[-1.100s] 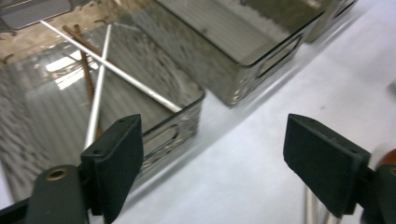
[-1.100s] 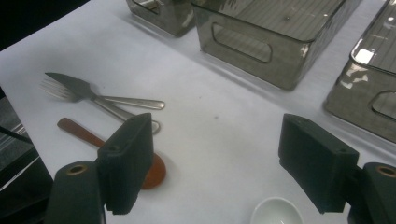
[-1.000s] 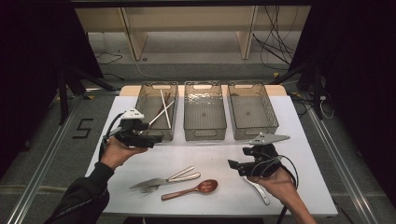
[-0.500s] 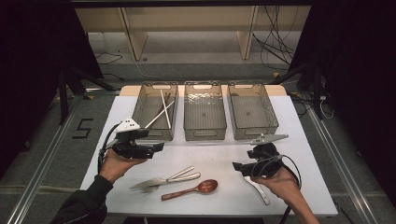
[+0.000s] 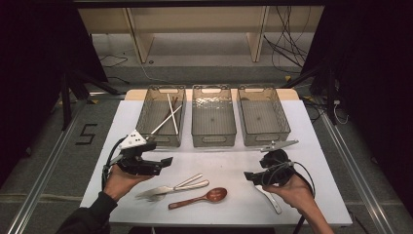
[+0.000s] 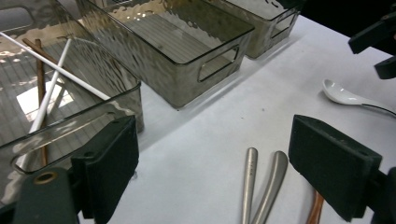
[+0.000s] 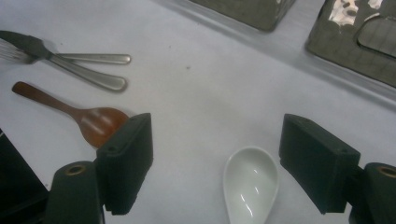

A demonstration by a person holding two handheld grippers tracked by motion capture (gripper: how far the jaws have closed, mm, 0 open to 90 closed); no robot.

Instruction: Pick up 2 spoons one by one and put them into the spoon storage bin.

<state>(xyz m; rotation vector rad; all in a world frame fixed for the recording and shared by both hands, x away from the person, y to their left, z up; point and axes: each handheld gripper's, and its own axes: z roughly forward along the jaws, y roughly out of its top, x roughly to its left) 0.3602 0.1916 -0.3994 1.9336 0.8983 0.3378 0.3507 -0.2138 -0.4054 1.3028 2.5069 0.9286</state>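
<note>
Left gripper (image 5: 163,163) was drawn back from left bin (image 5: 161,117) toward metal cutlery (image 5: 173,186), jaws apart, nothing held. Right gripper (image 5: 249,176) was lowered slightly, jaws apart, white spoon (image 7: 251,184) seen between them on table (image 5: 234,156). Chopsticks (image 5: 168,117) were left in bin; sorting judged moving to next utensils. Brown spoon (image 5: 198,198) lay beside cutlery.

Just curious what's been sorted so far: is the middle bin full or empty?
Empty. The high view shows the middle bin with a bare ribbed floor, while the left bin holds chopsticks.
</note>
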